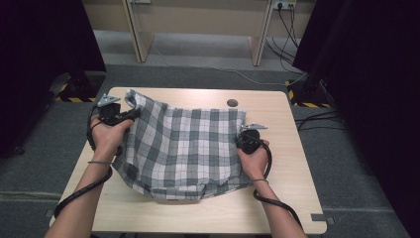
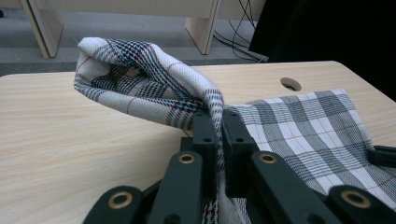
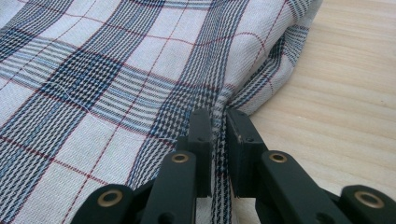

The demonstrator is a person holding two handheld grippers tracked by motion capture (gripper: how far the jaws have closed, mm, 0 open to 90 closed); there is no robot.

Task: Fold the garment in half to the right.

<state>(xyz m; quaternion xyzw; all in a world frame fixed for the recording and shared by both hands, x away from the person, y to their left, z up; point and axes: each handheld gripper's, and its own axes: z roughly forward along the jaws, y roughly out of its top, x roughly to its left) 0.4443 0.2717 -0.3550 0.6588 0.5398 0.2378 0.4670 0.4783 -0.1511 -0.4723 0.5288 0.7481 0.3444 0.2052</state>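
High view shows a plaid cloth (image 1: 183, 148) spread over the middle of a wooden table (image 1: 292, 198), with a person's hand at each side edge of it. The left gripper (image 1: 130, 114) sits at the cloth's far-left corner; the right gripper (image 1: 241, 139) sits at the right edge, a little nearer than the left one.

Left gripper view: the jaws are pressed together on a fold of cloth (image 2: 154, 79), which rises between them and curls over to the left in a loose roll lifted off the table. The rest of the cloth lies flat to the right, toward a round hole (image 2: 290, 84) in the tabletop.

Right gripper view: the jaws are likewise pinching the cloth (image 3: 116, 74), gripping a ridge of fabric at its edge, with bare wood just to the right.

So both tongs hold the same piece, one at each side, and the fabric spans left to right between them. That is the relation the coming move turns on: the cloth's body lies inward from each gripper, and its near hem hangs bunched toward the person. Judging by this, a fold or a lift would need both hands to travel together, keeping the span taut. The left corner is already raised, so the left hand looks readier to lead.
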